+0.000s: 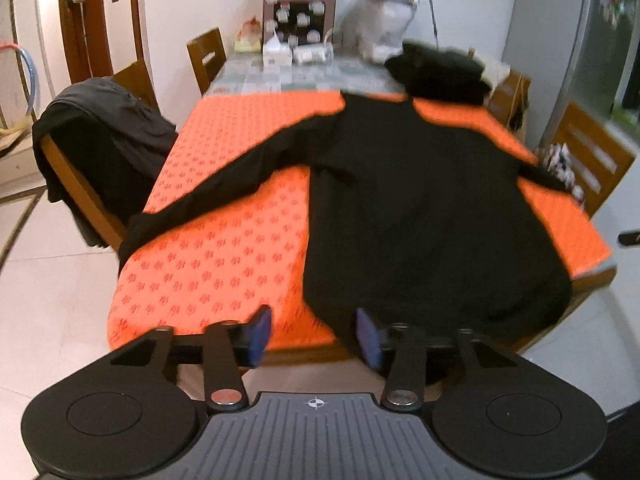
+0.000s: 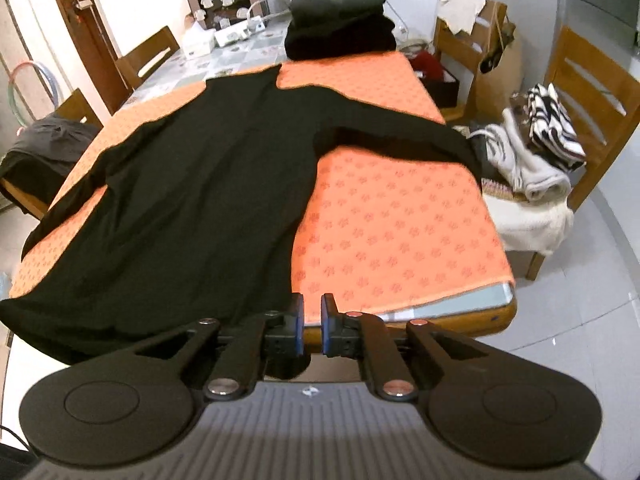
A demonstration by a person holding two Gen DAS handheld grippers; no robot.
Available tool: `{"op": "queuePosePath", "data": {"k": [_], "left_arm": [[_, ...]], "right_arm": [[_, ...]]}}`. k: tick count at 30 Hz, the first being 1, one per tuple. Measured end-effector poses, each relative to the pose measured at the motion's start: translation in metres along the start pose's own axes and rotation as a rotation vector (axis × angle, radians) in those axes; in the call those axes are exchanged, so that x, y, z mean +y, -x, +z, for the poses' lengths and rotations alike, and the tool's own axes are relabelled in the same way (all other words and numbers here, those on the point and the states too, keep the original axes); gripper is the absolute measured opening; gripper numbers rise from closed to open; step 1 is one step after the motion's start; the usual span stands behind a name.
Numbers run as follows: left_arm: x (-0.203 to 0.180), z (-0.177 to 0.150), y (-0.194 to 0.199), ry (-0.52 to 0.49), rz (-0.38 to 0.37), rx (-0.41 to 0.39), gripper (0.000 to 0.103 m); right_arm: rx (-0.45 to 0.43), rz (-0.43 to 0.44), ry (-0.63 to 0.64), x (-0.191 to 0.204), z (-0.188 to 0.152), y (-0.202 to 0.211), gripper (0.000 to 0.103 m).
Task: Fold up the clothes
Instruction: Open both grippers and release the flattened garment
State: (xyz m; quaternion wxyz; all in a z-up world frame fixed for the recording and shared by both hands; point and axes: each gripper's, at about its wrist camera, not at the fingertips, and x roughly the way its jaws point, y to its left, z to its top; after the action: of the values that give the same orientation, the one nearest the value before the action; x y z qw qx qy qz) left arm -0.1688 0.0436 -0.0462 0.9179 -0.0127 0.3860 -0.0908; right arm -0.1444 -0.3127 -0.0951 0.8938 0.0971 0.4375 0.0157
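Observation:
A black long-sleeved top lies spread flat on the orange patterned cloth over the table. Its sleeves reach out to both sides and its hem hangs over the near edge. My left gripper is open at the near table edge, by the hem's left corner, and its blue pads hold nothing. My right gripper hovers at the hem's right corner. Only a narrow gap shows between its pads, with no fabric in it.
A stack of folded dark clothes sits at the table's far end, near boxes and a patterned case. A chair with a dark garment stands at the left. Another chair with striped and white laundry is at the right.

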Motion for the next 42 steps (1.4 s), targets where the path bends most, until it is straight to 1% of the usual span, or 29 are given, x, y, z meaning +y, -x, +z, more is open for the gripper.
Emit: {"op": "queuePosePath", "data": {"k": [2, 5, 10, 14, 19, 23, 27, 30, 35, 39, 42], "left_arm": [[0.003, 0.006, 0.002, 0.028, -0.028, -0.037, 0.072], [-0.001, 0.016, 0.0, 0.033, -0.029, -0.07, 0.08], [-0.021, 0.036, -0.017, 0.018, -0.002, -0.097, 0.083], [-0.048, 0.051, -0.041, 0.011, 0.025, -0.108, 0.083], [-0.075, 0.073, -0.082, 0.063, 0.084, -0.119, 0.082], [-0.085, 0.091, -0.115, 0.138, 0.143, -0.129, 0.082], [-0.089, 0.113, -0.138, 0.157, 0.17, -0.146, 0.082], [-0.089, 0.13, -0.156, 0.15, 0.157, -0.144, 0.082], [-0.086, 0.159, -0.2, 0.116, 0.111, -0.121, 0.082], [-0.086, 0.181, -0.235, 0.094, 0.065, -0.098, 0.082], [-0.087, 0.198, -0.263, 0.095, 0.054, -0.08, 0.082]], "right_arm": [[-0.017, -0.005, 0.002, -0.001, 0.006, 0.003, 0.015], [-0.038, -0.009, 0.007, -0.006, 0.018, 0.004, 0.017], [-0.064, -0.004, 0.014, -0.022, 0.038, -0.003, 0.018], [-0.085, 0.023, 0.034, -0.042, 0.059, -0.014, 0.021], [-0.094, 0.066, 0.095, -0.071, 0.096, -0.036, 0.022], [-0.094, 0.115, 0.162, -0.087, 0.132, -0.059, 0.024], [-0.081, 0.166, 0.229, -0.093, 0.17, -0.087, 0.026], [-0.072, 0.198, 0.256, -0.09, 0.197, -0.111, 0.027], [-0.06, 0.236, 0.234, -0.079, 0.236, -0.155, 0.028], [-0.041, 0.243, 0.235, -0.064, 0.256, -0.195, 0.029], [-0.023, 0.251, 0.24, -0.051, 0.268, -0.227, 0.033]]}}
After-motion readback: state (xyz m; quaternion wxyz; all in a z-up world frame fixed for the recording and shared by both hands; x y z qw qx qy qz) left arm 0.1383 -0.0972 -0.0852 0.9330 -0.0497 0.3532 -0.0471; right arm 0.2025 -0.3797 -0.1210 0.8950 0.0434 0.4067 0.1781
